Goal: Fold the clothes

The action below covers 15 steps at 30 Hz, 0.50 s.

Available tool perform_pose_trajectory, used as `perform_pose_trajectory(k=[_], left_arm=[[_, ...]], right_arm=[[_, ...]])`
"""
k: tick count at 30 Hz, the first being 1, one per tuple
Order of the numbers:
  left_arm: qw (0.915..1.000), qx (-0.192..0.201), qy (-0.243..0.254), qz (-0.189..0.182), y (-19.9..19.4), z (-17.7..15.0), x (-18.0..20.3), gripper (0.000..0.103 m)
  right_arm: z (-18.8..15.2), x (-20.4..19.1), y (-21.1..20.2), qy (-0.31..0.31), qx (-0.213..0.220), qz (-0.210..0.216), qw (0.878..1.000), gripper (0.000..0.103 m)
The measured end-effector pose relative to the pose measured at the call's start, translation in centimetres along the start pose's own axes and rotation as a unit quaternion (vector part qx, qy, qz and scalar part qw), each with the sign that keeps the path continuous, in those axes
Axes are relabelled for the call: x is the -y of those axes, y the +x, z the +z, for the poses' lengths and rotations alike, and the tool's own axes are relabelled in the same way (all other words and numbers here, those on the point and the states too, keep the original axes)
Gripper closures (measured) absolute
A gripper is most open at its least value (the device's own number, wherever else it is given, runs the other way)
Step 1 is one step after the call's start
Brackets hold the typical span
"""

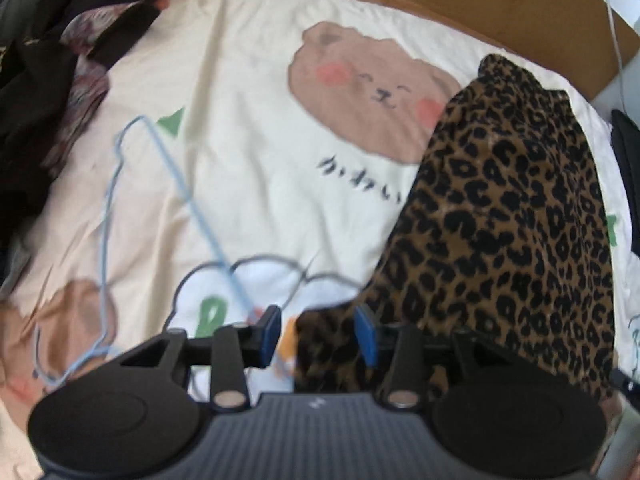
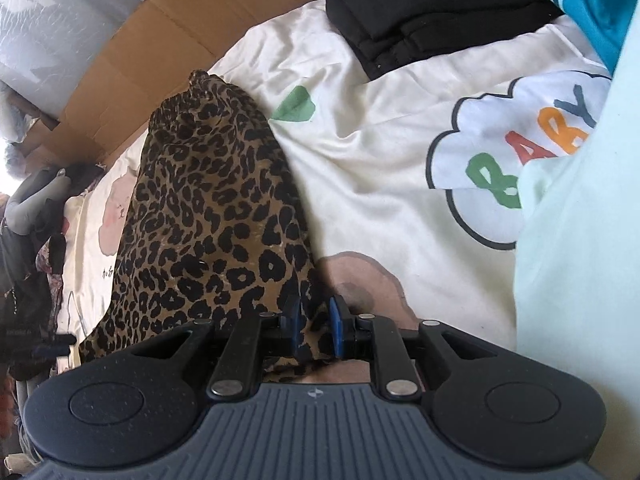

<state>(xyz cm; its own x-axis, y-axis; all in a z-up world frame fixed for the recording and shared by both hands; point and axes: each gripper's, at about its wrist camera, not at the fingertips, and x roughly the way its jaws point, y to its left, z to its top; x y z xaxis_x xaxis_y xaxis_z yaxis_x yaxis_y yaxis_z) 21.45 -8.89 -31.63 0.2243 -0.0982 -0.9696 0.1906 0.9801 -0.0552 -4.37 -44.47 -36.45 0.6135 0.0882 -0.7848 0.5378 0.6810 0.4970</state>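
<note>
Here the leopard-print garment [image 2: 208,216] lies stretched over the cream cartoon bedspread [image 2: 384,168], running toward twelve o'clock from both grippers. The right hand-held gripper [image 2: 314,330] is clenched on its near hem. The left hand-held gripper [image 1: 322,334] stands released, pads apart, a fold of the cloth loose between them. Folded black clothes [image 2: 432,12] sit at one o'clock, cardboard [image 1: 500,4] beyond.

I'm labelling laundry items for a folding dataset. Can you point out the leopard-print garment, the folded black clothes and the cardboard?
leopard-print garment [image 2: 208,208]: right wrist view, middle of the fabric.
folded black clothes [image 2: 432,12]: right wrist view, top of the stack.
cardboard [image 1: 500,4]: left wrist view, flat brown panel.
</note>
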Motion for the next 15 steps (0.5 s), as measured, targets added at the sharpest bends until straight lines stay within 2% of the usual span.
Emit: perform_pose_trajectory(k=[2, 4, 8, 9, 12, 15], left_arm=[[0.9999, -0.010, 0.004, -0.007, -0.1, -0.8, -0.2, 0.062], [0.9997, -0.019, 0.013, -0.009, 0.2, -1.4, -0.2, 0.062], [0.9990, -0.042, 0.013, 0.001, 1.6, -2.0, -0.4, 0.060], [0.9987, -0.050, 0.007, -0.002, 2.1, -2.1, -0.6, 0.059], [0.9951, -0.083, -0.037, -0.040, 3.6, -2.2, -1.8, 0.054], [0.9912, -0.094, -0.070, -0.061, 4.4, -2.4, -2.8, 0.050]], right_arm=[[0.2, 0.0, 0.0, 0.000, 0.001, 0.001, 1.000, 0.090], [0.2, 0.2, 0.0, 0.000, 0.001, -0.001, 1.000, 0.100], [-0.1, 0.3, -0.1, 0.000, -0.001, -0.003, 1.000, 0.101], [-0.2, 0.3, -0.1, -0.001, -0.001, -0.004, 1.000, 0.101], [-0.2, 0.5, -0.1, 0.004, -0.003, 0.000, 1.000, 0.101], [-0.2, 0.9, -0.1, 0.013, -0.005, 0.008, 1.000, 0.100]])
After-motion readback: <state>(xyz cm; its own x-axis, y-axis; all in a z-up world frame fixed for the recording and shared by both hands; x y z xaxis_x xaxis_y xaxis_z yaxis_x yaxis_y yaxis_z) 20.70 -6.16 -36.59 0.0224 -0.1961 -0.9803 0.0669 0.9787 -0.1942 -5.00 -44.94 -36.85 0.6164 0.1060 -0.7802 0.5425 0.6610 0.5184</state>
